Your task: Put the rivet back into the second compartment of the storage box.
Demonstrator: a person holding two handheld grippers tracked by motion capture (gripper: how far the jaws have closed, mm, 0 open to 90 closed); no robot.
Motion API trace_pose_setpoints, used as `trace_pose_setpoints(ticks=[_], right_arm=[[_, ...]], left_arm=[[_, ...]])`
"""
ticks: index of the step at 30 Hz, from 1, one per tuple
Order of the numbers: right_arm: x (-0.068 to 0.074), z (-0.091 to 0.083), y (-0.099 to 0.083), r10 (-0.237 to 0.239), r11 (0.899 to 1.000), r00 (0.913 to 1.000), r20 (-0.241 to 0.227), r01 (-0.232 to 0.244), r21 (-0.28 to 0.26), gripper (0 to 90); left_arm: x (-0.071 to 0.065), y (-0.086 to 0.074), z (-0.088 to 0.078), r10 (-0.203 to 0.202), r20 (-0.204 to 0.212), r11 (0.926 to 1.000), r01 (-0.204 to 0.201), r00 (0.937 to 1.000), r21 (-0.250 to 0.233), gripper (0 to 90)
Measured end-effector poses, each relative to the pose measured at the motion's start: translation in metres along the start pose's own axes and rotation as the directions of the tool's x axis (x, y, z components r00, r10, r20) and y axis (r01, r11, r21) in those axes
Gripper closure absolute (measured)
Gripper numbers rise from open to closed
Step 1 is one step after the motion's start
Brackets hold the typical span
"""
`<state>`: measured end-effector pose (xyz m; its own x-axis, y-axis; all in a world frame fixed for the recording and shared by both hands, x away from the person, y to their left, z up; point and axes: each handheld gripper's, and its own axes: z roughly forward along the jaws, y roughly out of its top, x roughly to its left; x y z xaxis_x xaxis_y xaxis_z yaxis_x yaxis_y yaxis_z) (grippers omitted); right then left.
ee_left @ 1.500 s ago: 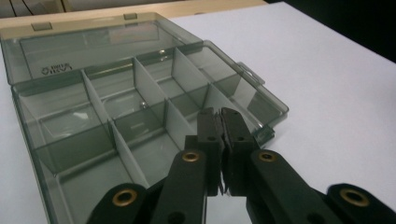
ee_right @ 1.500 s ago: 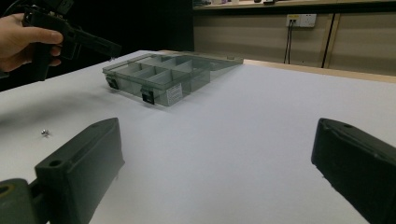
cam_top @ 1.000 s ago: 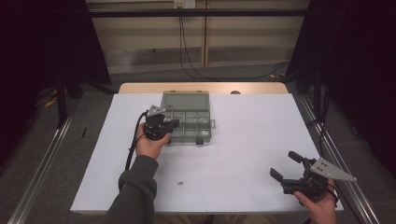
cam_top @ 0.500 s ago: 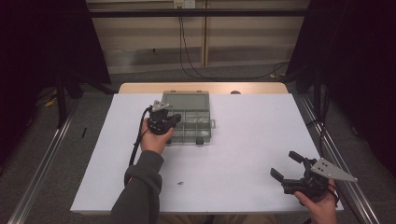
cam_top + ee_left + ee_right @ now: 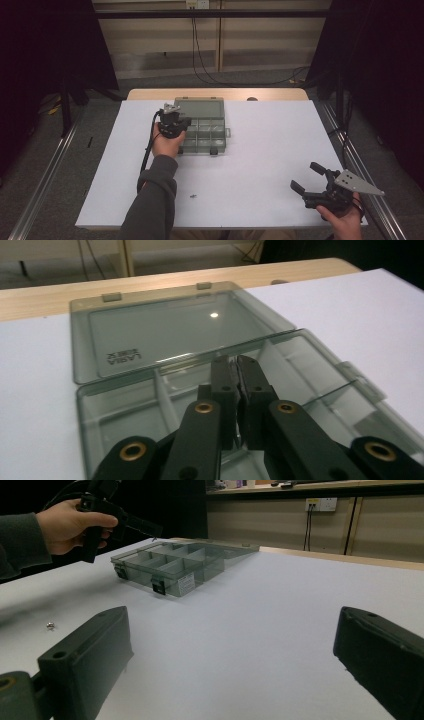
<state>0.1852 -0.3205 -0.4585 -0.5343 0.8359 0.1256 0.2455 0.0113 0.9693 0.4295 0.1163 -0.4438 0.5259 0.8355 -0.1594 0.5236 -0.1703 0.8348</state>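
An open grey see-through compartment box (image 5: 209,141) lies on the far part of the white table (image 5: 270,145), its lid (image 5: 175,330) folded flat toward the back. My left gripper (image 5: 175,121) hovers over the box's left compartments, jaws pressed together (image 5: 239,366); nothing shows between them. In the right gripper view the same box (image 5: 172,569) sits at upper left with the left hand beside it. My right gripper (image 5: 306,177) rests near the table's front right corner, wide open with nothing between its fingers (image 5: 234,625). A small screw (image 5: 192,196) lies on the table at the front left.
The screw (image 5: 49,625) is alone on the white surface between the box and the front edge. A wooden strip (image 5: 215,94) runs along the table's back edge. Cables hang from a wall socket (image 5: 196,4) behind it.
My left gripper has moved a little farther away and to the right, onto the box's left side. The right gripper has stayed in place, still open.
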Motion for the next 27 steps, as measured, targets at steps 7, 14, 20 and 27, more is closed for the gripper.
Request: trace_pose_setpoints(ticks=[7, 14, 20, 27], right_arm=[[0.0000, 0.0004, -0.0002, 0.010, 1.000, 0.9999, -0.001, -0.010, -0.001, 1.8], [-0.0004, 0.0004, -0.0003, 0.010, 1.000, 0.9999, 0.000, -0.010, -0.002, 1.8], [-0.0002, 0.0004, -0.0002, 0.011, 1.000, 0.9999, -0.001, -0.011, -0.001, 1.8], [-0.0005, 0.0002, -0.0002, 0.010, 1.000, 0.9999, -0.002, -0.010, -0.002, 1.8]], left_arm=[[0.0032, -0.0015, 0.0049, -0.011, -0.014, 0.9999, 0.011, 0.9998, -0.011, 87.4], [0.0050, -0.0026, 0.0063, -0.002, -0.027, 1.0000, 0.002, 0.9996, -0.002, 87.3], [0.0049, -0.0018, 0.0073, 0.004, -0.021, 0.9999, -0.004, 0.9998, -0.011, 87.1], [0.0044, -0.0011, 0.0087, 0.011, -0.022, 0.9997, -0.011, 0.9997, -0.022, 86.5]])
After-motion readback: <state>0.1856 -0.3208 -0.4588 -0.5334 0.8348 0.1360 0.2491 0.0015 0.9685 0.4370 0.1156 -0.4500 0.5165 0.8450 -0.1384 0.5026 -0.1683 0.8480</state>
